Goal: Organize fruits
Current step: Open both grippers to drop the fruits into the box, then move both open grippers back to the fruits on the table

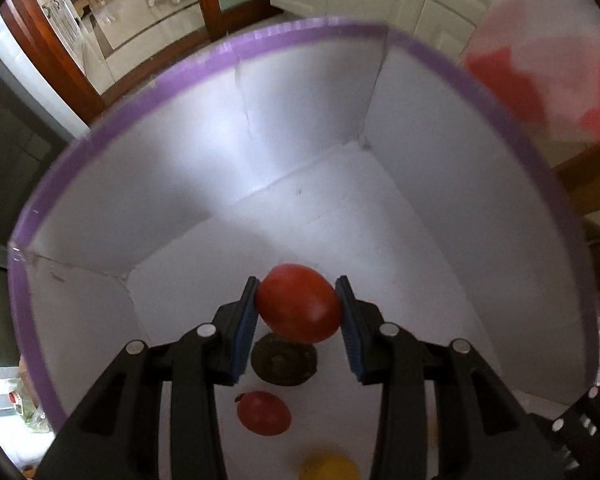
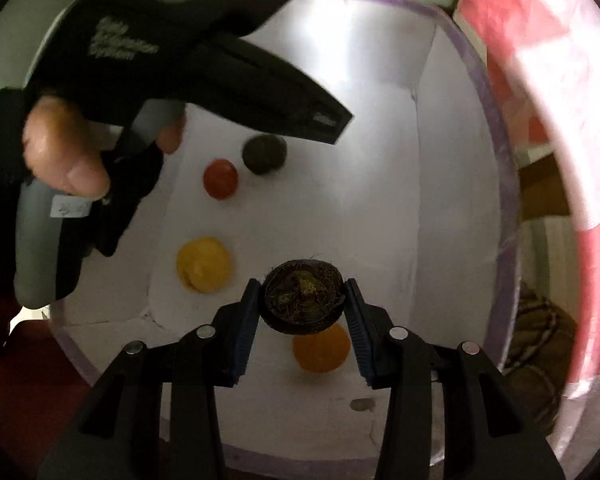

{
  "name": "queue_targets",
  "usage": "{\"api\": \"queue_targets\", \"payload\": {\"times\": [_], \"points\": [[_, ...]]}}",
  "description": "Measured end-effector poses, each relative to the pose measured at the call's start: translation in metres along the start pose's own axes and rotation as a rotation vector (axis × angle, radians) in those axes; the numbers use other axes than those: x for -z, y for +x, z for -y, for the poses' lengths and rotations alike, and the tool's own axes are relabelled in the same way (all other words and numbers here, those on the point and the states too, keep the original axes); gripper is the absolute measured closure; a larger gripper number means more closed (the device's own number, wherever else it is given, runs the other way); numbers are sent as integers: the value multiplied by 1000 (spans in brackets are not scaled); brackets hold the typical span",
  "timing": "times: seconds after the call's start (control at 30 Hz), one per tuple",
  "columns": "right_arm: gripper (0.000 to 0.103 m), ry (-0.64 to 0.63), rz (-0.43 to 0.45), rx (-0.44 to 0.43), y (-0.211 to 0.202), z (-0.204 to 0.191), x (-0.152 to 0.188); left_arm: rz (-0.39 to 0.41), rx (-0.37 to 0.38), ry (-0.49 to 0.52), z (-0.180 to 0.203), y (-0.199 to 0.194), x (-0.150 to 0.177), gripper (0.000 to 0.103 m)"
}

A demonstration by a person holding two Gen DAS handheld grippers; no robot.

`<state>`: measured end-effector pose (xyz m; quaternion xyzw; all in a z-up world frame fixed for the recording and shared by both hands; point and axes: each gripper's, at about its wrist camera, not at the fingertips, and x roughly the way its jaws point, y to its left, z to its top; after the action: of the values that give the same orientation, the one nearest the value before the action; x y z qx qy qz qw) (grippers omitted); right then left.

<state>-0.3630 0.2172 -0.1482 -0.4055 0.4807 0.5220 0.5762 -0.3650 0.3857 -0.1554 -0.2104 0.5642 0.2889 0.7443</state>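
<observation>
My left gripper (image 1: 297, 281) is shut on a red tomato-like fruit (image 1: 298, 304), held above the floor of a white box with a purple rim (image 1: 140, 118). Beneath it on the box floor lie a dark brown fruit (image 1: 284, 362), a smaller red fruit (image 1: 263, 413) and a yellow fruit (image 1: 328, 467). My right gripper (image 2: 302, 282) is shut on a dark round fruit (image 2: 303, 300) with a greenish top, over an orange fruit (image 2: 321, 350). Also inside the box (image 2: 496, 160) lie a yellow fruit (image 2: 203, 264), a red fruit (image 2: 220, 179) and a dark fruit (image 2: 264, 155).
A person's hand (image 2: 60, 152) holds the left tool's black body (image 2: 220, 76) across the upper left of the right wrist view. A pink and white plastic bag (image 1: 540, 60) (image 2: 548, 80) lies past the box's right wall. A wooden door frame (image 1: 52, 52) stands behind.
</observation>
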Motion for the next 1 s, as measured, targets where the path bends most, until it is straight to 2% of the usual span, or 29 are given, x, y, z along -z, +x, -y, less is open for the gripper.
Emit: {"api": "queue_targets", "payload": {"times": [0.13, 0.23, 0.27, 0.3, 0.33, 0.43, 0.5, 0.57, 0.6, 0.67, 0.73, 0.8, 0.87, 0.93, 1.0], "points": [[60, 42, -58, -17, 13, 6, 1, -18, -2, -2, -2, 10, 3, 64], [59, 56, -64, -24, 14, 8, 2, -27, 4, -6, -3, 14, 4, 62], [55, 57, -57, -19, 11, 9, 0, -26, 6, -9, -4, 13, 4, 60], [45, 58, -46, -15, 9, 9, -2, -23, 11, -13, -3, 11, 2, 53], [42, 56, -30, -12, 5, 9, -1, -13, 20, -24, -5, 8, 1, 43], [38, 28, 46, 5, -15, 3, 1, 40, 39, -59, -12, -9, -5, 25], [37, -3, 126, 16, -38, -3, 5, 89, 34, -83, -16, -25, -10, 24], [37, -29, 231, 10, -71, -6, 13, 187, -5, -116, -22, -58, -17, 24], [33, -30, 292, -2, -91, -5, 16, 250, -18, -125, -23, -78, -22, 22], [29, -10, 407, -24, -131, 1, 26, 363, -22, -139, -20, -118, -29, 18], [25, 20, 524, -37, -170, 11, 40, 480, 0, -152, -7, -161, -37, 8], [20, 75, 653, -5, -211, 29, 62, 588, 49, -154, 16, -199, -48, 2], [16, 161, 780, 59, -245, 53, 92, 685, 130, -133, 52, -236, -60, 2], [16, 252, 850, 130, -266, 76, 116, 722, 223, -69, 92, -262, -68, 2], [16, 373, 892, 222, -286, 116, 147, 709, 312, 11, 143, -273, -76, 2]]}}
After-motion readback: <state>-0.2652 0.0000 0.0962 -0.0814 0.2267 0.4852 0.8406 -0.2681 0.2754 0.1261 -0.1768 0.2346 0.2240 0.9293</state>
